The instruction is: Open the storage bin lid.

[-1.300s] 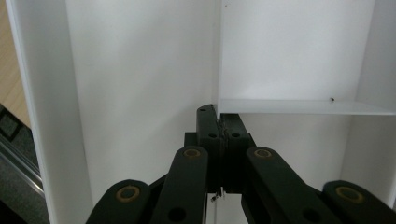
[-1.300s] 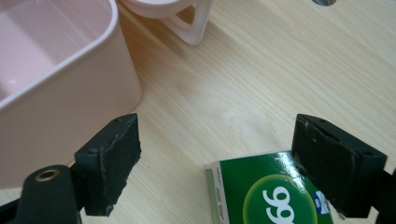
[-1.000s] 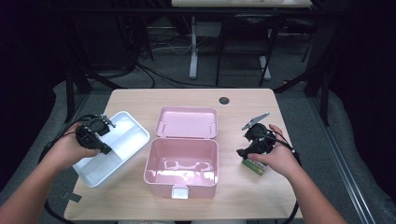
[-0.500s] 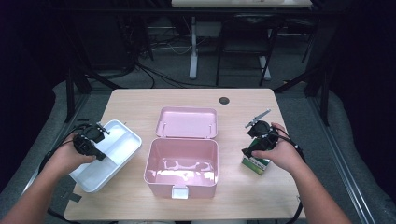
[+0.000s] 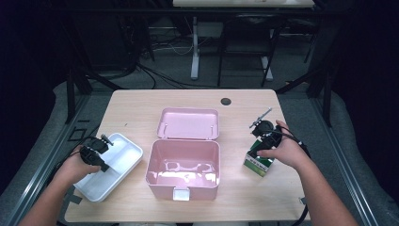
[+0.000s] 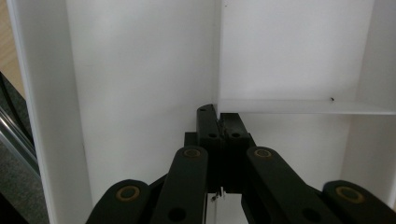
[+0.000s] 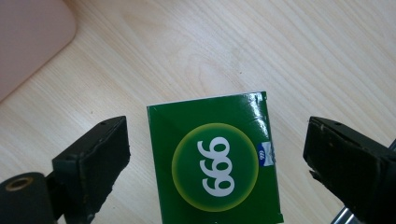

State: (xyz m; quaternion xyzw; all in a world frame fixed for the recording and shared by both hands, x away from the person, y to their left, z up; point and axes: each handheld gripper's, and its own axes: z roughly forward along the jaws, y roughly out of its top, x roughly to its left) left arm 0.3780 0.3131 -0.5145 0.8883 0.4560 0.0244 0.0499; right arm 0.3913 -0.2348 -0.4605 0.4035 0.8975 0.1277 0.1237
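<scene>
Tabletop: left gripper (image 6: 218,122) pinches the white tray (image 5: 123,149) divider; right gripper (image 7: 217,154), opening wide, straddles the green box (image 7: 215,163).

The flat green cardboard box (image 7: 217,163) carries white digits in a yellow-ringed circle, reading 666 or 999 depending on orientation.

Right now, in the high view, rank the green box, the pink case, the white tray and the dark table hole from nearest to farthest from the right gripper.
1. Green box: directly under the right gripper, between its open jaws.
2. Dark table hole: toward the far edge.
3. Pink case: mid-table; its near wall is about as close as the hole, too close to call.
4. White tray: opposite side.
</scene>
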